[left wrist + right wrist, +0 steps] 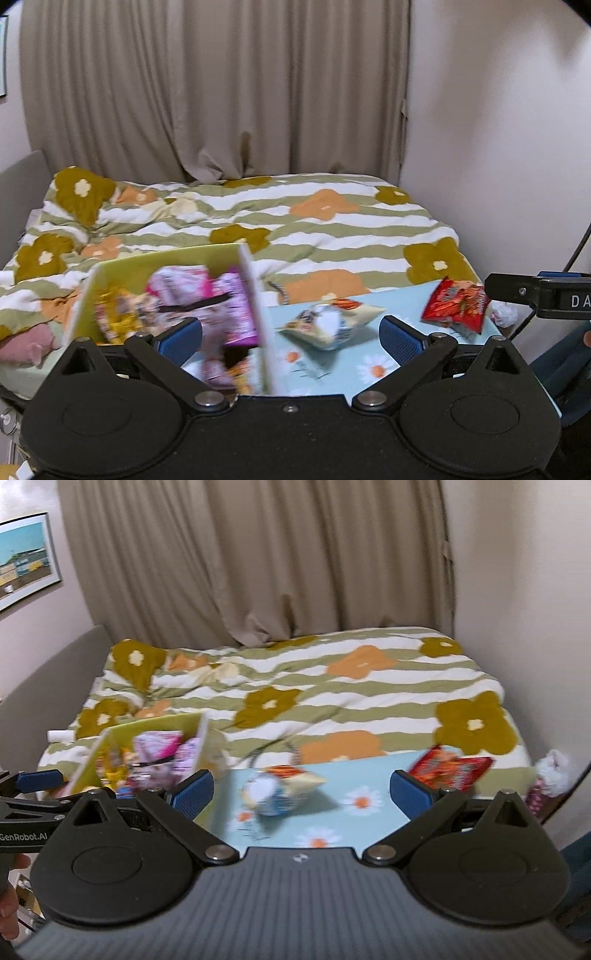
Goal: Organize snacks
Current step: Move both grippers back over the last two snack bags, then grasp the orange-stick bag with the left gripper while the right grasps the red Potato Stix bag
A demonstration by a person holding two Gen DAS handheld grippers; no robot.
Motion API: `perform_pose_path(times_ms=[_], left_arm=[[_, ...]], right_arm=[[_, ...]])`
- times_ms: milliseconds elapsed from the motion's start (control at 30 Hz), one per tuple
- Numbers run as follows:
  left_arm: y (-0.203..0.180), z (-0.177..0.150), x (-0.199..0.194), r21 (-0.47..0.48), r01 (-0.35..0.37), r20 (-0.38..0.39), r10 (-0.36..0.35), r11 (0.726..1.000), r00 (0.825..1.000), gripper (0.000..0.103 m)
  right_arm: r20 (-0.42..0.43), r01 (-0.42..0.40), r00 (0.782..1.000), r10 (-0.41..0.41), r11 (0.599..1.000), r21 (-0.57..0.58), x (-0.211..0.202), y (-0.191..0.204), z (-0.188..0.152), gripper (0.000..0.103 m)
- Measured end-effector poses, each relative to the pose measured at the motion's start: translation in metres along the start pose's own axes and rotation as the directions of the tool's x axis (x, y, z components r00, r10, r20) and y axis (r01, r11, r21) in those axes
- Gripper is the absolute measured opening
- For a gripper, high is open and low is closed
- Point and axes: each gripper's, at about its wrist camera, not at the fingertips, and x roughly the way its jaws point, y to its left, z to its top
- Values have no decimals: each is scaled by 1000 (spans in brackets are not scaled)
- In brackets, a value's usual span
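Beige curtains (221,92) hang behind the flowered bed (332,229). Left gripper (291,338) spread wide, empty, over the yellow box (155,262) of snacks. Right gripper (301,794) spread too, above the pale snack bag (280,790); red snack bag (450,773) beyond. Only the right view catches the wall picture (26,561).

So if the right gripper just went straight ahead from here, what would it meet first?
Probably the white and yellow snack bag lying on the daisy-print table, between the open right gripper's fingers; height above the table is unclear.
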Motion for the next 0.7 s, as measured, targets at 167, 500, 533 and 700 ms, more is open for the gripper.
perform_pose_path(times_ms=[167, 500, 533, 700], left_arm=[[-47, 6, 36, 40, -65, 19, 64, 997, 998, 103], [-104, 5, 136, 247, -163, -46, 179, 955, 983, 103], [-110, 2, 148, 287, -178, -41, 197, 941, 979, 103], [-125, -15, 207, 461, -213, -69, 274, 861, 959, 103]], right_arm=[[-37, 56, 998, -56, 998, 0, 19, -53, 4, 103], [-134, 84, 988, -77, 995, 51, 81, -139, 10, 103], [-147, 94, 985, -85, 994, 54, 90, -145, 9, 103], [-215, 110, 972, -92, 991, 75, 133, -169, 3, 103]])
